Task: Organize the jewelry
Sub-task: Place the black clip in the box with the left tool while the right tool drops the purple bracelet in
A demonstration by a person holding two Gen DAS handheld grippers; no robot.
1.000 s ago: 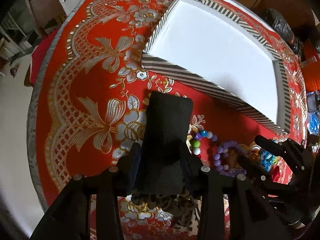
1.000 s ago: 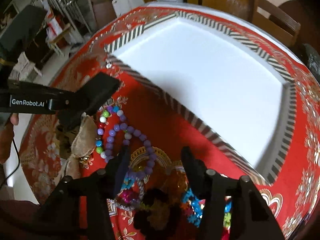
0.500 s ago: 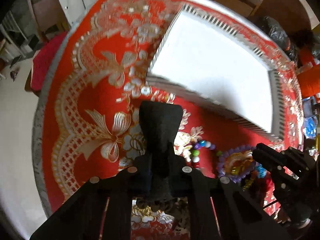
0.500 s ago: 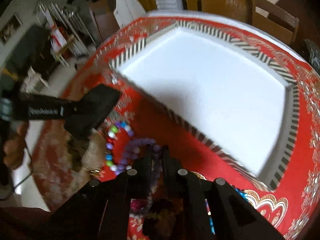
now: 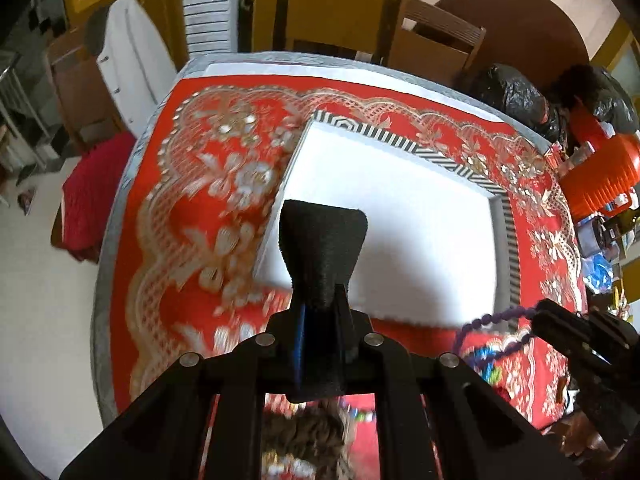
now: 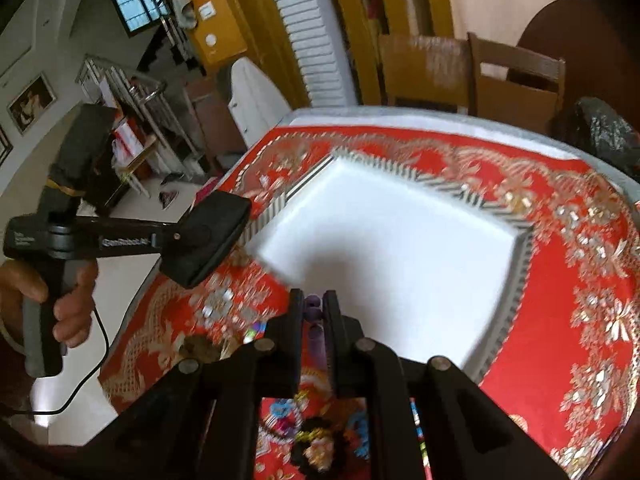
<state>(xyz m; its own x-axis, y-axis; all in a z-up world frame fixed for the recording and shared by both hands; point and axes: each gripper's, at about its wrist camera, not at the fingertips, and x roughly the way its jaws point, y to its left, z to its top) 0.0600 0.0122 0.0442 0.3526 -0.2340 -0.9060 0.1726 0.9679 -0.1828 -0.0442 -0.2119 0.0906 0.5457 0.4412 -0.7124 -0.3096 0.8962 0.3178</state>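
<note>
Purple bead strand (image 6: 314, 322) is pinched in the right hand-held gripper (image 6: 313, 305), dangling above the bench (image 6: 560, 320); white tray (image 6: 400, 248) lies just ahead of it. Left hand-held gripper (image 5: 320, 312) is clenched on a dark pouch (image 5: 322, 248), equally near the tray.

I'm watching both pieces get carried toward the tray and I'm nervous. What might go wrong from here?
The purple bead strand hangs loose from the right tongs, pinched at one spot; it may snag the heap of jewelry below or slip free.
The left tongs hold the black pouch only by its narrow end, so it could swing or drop short of the white tray.
</note>
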